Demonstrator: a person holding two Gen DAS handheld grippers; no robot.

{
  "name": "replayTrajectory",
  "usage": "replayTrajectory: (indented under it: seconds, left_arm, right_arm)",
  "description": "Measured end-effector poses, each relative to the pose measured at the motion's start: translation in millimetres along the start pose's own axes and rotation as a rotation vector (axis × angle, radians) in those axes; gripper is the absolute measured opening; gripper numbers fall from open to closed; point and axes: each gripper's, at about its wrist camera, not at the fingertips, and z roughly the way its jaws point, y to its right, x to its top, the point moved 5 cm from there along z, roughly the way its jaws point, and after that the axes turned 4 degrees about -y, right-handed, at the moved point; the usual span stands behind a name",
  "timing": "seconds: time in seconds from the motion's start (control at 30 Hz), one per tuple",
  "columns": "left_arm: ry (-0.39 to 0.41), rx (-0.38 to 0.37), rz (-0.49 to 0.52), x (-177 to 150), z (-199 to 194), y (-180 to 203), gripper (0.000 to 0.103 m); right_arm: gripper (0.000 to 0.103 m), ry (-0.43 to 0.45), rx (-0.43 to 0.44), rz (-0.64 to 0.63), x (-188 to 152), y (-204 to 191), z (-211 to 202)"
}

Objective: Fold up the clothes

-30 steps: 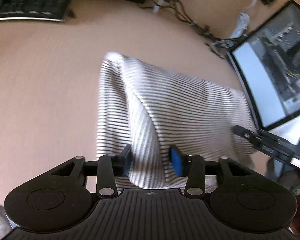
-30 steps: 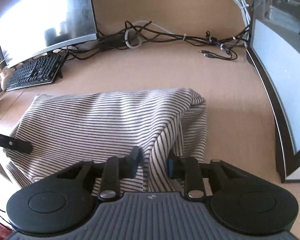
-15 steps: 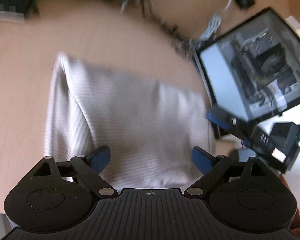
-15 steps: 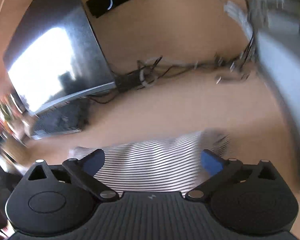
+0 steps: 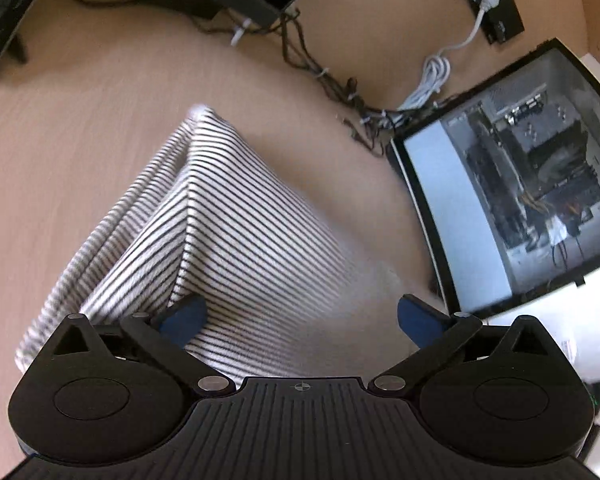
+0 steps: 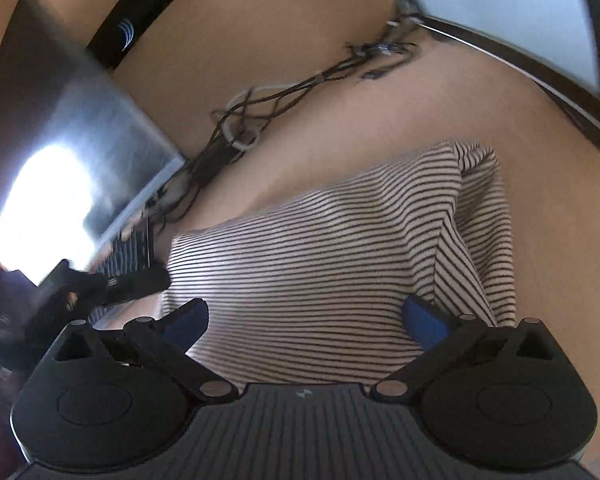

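Both grippers stand wide apart with nothing pinched, their jaws having just been opening. On the left, the left gripper (image 5: 300,316) hovers over the striped garment (image 5: 236,240), which lies folded on the tan desk (image 5: 60,140). Further right, the right gripper (image 6: 306,318) spans the same cloth, with the computer case (image 5: 520,200) beside the garment's right edge.

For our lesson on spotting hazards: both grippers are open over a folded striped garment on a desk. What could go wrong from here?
1. The striped garment has a raised ridge along its fold; unheld, it may slump or spring open.
2. The left gripper and right gripper, jaws just opened, hang close above the cloth and could snag it.
3. The loose cables lie near the garment's far edge and might catch it.
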Motion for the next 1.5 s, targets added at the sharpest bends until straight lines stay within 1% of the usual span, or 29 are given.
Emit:
replayTrajectory:
  seconds: [0.07,0.13,0.17,0.2,0.23,0.27,0.3,0.37,0.4,0.43,0.5,0.53,0.57,0.6,0.67,0.87,0.93,1.0,1.07,1.13,1.2,1.27,1.33,1.37,1.4,1.43,1.5]
  left_arm:
    - [-0.011,0.015,0.018,10,7,5,0.103]
    - [-0.022,0.03,0.036,20,14,10,0.103]
    - [-0.028,0.037,0.044,23,15,14,0.103]
    - [-0.035,0.043,0.052,21,10,21,0.103]
    - [-0.042,0.03,0.06,19,6,28,0.103]
    - [-0.052,-0.023,0.067,14,0,36,0.103]
    - [-0.068,-0.072,0.068,8,-4,43,0.103]
    - [-0.125,-0.161,0.049,-4,-1,51,0.103]
    - [-0.156,-0.189,0.041,-11,3,54,0.103]
    - [-0.187,-0.174,0.031,-16,11,52,0.103]
    - [-0.227,-0.115,0.003,-21,29,41,0.103]
    - [-0.24,-0.099,-0.013,-21,36,36,0.103]
    - [-0.239,-0.112,-0.035,-18,37,34,0.103]
    - [-0.237,-0.121,-0.053,-14,38,32,0.103]
    - [-0.225,-0.113,-0.051,-3,41,29,0.103]
    - [-0.162,-0.068,0.035,33,67,36,0.103]
    - [-0.143,-0.032,0.093,41,74,44,0.103]
    - [-0.123,0.033,0.18,42,71,56,0.103]
    - [-0.091,0.064,0.294,33,55,69,0.103]
    - [-0.07,0.071,0.405,19,38,83,0.103]
    - [-0.069,0.081,0.477,2,23,89,0.103]
    - [-0.081,0.116,0.523,-15,15,88,0.103]
    - [-0.095,0.19,0.579,-30,14,83,0.103]
    - [-0.102,0.23,0.607,-36,13,80,0.103]
    - [-0.109,0.27,0.636,-42,13,77,0.103]
    - [-0.114,0.314,0.664,-48,13,73,0.103]
    - [-0.113,0.416,0.716,-55,13,66,0.103]
  right_arm:
    - [0.103,-0.025,0.003,0.031,2,0,1]
    - [0.103,-0.081,0.016,0.047,8,0,2]
    - [0.103,-0.11,0.029,0.082,16,3,-1]
    - [0.103,-0.108,0.037,0.112,24,4,-7]
    - [0.103,-0.072,0.032,0.11,34,4,-18]
    - [0.103,-0.03,0.011,0.09,43,4,-29]
    - [0.103,0.019,-0.063,0.022,51,3,-38]
    - [0.103,0.073,-0.256,-0.123,61,5,-43]
    - [0.103,0.092,-0.351,-0.189,64,6,-42]
    - [0.103,0.086,-0.441,-0.238,63,13,-33]
    - [0.103,0.069,-0.608,-0.333,60,24,-15]
    - [0.103,0.043,-0.643,-0.365,55,29,-4]
    - [0.103,0.038,-0.661,-0.385,50,31,3]
    - [0.103,0.061,-0.668,-0.388,44,28,5]
    - [0.103,0.065,-0.693,-0.383,31,19,5]
    - [0.103,0.053,-0.698,-0.45,-20,-13,0]
    - [0.103,0.02,-0.646,-0.459,-29,-19,-1]
    - [0.103,-0.018,-0.585,-0.479,-30,-28,-4]
    - [0.103,-0.042,-0.536,-0.5,-28,-38,-9]
    - [0.103,0.006,-0.52,-0.505,-19,-42,-24]
    - [0.103,0.048,-0.523,-0.497,-9,-39,-37]
    - [0.103,0.053,-0.55,-0.505,-4,-31,-39]
    - [0.103,0.026,-0.577,-0.529,-6,-23,-33]
    - [0.103,0.001,-0.589,-0.555,-11,-19,-26]
    - [0.103,-0.004,-0.598,-0.582,-17,-17,-20]
    - [0.103,0.001,-0.606,-0.61,-22,-16,-16]
    - [0.103,0.049,-0.63,-0.667,-31,-22,-12]
